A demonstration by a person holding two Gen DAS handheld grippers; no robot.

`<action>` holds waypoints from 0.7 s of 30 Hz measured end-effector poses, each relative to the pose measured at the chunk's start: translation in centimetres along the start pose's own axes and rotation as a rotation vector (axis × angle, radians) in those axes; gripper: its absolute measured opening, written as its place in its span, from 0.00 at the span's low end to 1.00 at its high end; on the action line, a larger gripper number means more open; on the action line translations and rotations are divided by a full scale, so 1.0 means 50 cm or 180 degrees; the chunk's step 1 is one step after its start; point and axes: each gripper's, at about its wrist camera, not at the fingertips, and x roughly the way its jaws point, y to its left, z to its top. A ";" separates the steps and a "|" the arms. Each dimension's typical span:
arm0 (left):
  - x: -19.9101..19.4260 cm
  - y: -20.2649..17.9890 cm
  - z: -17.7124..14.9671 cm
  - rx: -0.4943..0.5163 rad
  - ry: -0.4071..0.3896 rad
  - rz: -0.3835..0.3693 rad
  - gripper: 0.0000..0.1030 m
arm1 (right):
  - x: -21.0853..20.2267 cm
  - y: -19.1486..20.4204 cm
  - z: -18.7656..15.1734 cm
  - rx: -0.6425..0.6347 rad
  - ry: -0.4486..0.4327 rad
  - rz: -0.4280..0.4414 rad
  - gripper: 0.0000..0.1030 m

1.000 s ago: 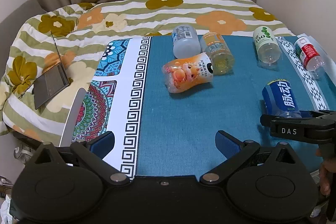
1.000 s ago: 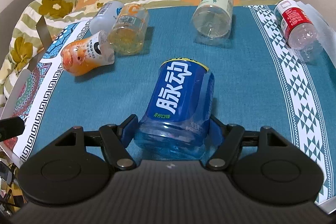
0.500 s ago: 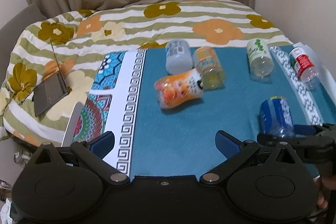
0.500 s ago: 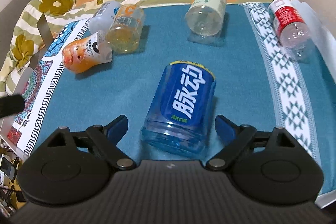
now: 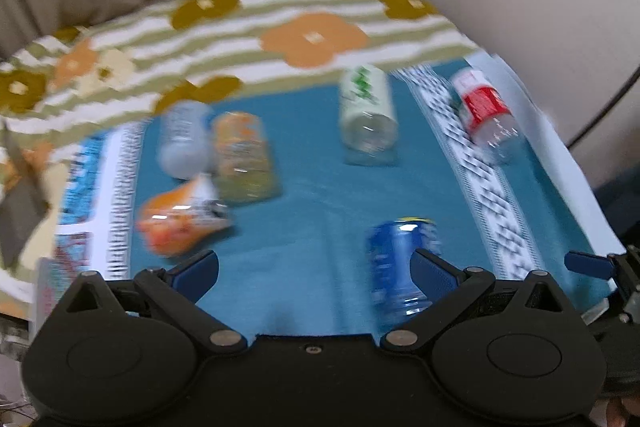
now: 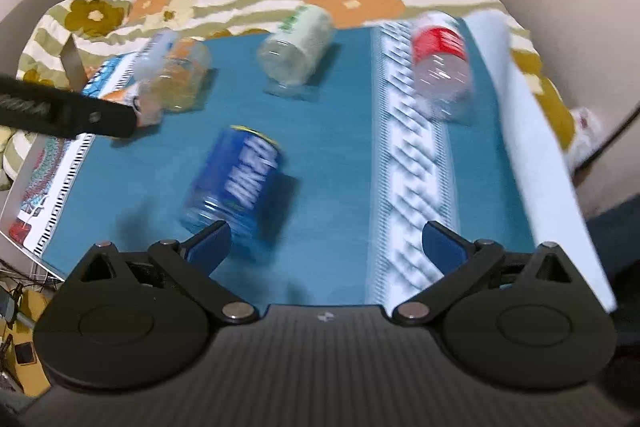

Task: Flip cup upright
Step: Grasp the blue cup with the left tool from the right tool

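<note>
**Blue cup down, both grippers released**

I see the blue-labelled clear plastic cup (image 6: 234, 189) lying on its side on the teal cloth (image 6: 336, 155), at 10 o'clock from my right gripper (image 6: 326, 241). Right fingers spread wide, holding nothing. Left gripper (image 5: 314, 267) fingers spread too; its right finger (image 5: 434, 273) overlaps the cup (image 5: 400, 263) in view, contact unclear. Both views motion-blurred.
</note>
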 end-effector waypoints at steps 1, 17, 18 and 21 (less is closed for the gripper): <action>0.017 -0.011 0.009 0.0006 0.0085 -0.0054 1.00 | -0.002 -0.013 -0.002 0.0048 0.0007 0.0008 1.00; 0.212 -0.095 0.084 0.0061 0.1093 -0.0211 0.89 | 0.052 -0.144 -0.011 0.0453 0.0120 0.0246 1.00; 0.220 -0.097 0.085 0.0068 0.1131 -0.0208 0.87 | 0.056 -0.149 -0.011 0.0475 0.0127 0.0254 1.00; 0.241 -0.100 0.087 0.0071 0.1228 -0.0208 0.77 | 0.062 -0.162 -0.009 0.0541 0.0140 0.0278 1.00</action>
